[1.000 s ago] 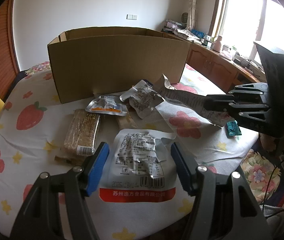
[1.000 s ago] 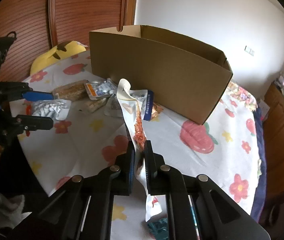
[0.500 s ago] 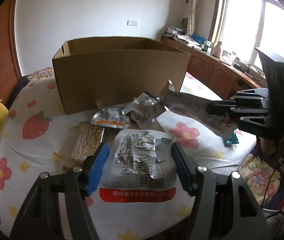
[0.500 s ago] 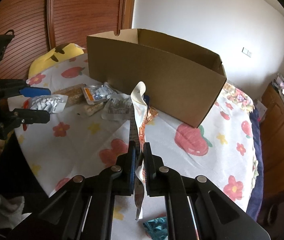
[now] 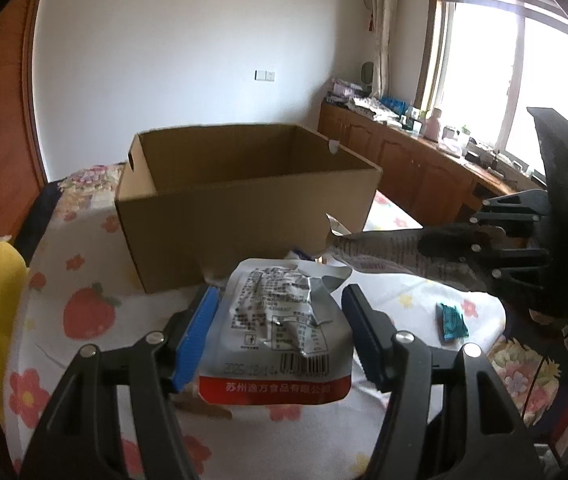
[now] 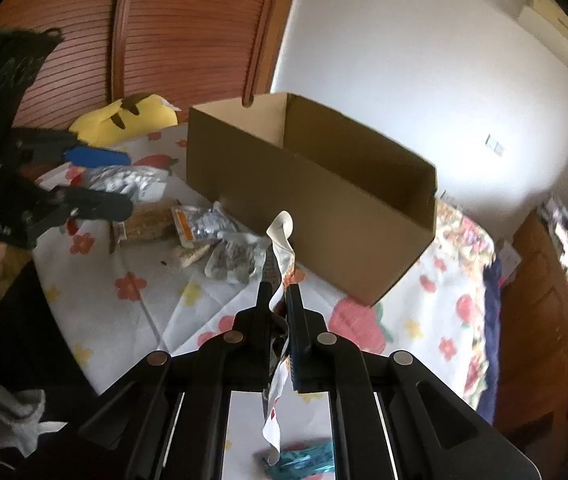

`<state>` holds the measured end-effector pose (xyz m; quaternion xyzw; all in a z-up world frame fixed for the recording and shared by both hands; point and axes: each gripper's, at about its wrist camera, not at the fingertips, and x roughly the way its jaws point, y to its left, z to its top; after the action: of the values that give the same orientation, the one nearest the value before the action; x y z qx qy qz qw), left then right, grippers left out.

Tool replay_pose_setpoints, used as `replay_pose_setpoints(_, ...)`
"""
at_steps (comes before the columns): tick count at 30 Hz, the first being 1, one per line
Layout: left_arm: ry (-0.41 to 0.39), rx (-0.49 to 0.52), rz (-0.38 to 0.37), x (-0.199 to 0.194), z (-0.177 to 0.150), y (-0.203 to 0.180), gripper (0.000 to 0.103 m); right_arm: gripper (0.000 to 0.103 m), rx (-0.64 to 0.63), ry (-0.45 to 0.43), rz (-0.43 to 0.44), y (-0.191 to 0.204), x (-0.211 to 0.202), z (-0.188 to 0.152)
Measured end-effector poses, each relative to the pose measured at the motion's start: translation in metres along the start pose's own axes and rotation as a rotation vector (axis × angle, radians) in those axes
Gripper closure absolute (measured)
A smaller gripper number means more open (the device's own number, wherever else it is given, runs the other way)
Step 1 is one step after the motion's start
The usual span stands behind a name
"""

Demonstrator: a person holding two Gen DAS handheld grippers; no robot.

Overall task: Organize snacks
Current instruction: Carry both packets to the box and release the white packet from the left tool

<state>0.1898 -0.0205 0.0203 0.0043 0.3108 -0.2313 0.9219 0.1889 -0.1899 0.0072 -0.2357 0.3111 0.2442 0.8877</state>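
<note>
Snack packets are sitting at three stages. The cardboard box (image 5: 243,200) is showing only bare brown inner walls in both wrist views; its floor is hidden behind the near wall, so it is probably empty, though I cannot be sure. Two packets are hanging in the air, and the rest are lying on the flowered tablecloth (image 6: 364,328) over the worktop: a silver pouch with an orange label (image 6: 199,224), a clear wrinkled pouch (image 6: 235,260), a brown cereal bar (image 6: 143,220) and a small teal sachet (image 5: 451,320). So most of the sorting is, by my judgement, waiting to be done.

The left hand-held gripper (image 5: 279,332) is standing fairly wide, its blue pads against the two side edges of a white pouch with a red bottom band (image 5: 279,332). The pouch is lying flat between the fingers, barcode toward the camera, with the box at twelve o'clock beyond it.

The right hand-held gripper (image 6: 279,308) is pressed together, pinching a long printed foil packet (image 6: 279,248) edge-on. One end is curling up past the fingertips toward twelve o'clock; the other is dangling down at six o'clock over the teal sachet. From this gripper the box is lying at about one o'clock, its open top near but not underneath the packet. In the left wrist view this gripper is sitting at three o'clock.
</note>
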Motion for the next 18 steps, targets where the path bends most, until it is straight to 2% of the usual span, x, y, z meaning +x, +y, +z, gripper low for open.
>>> replay_pose_setpoints(10, -0.07, 0.035, 0.013, 0.002, 0.05, 0.007, 0.04, 0.099, -0.037, -0.078, -0.035, -0.017, -0.027, 0.039)
replay_pose_setpoints(18, -0.101, 0.015, 0.013, 0.026, 0.093, 0.032, 0.039, 0.099, -0.051, -0.146, -0.065, -0.035, -0.021, 0.077)
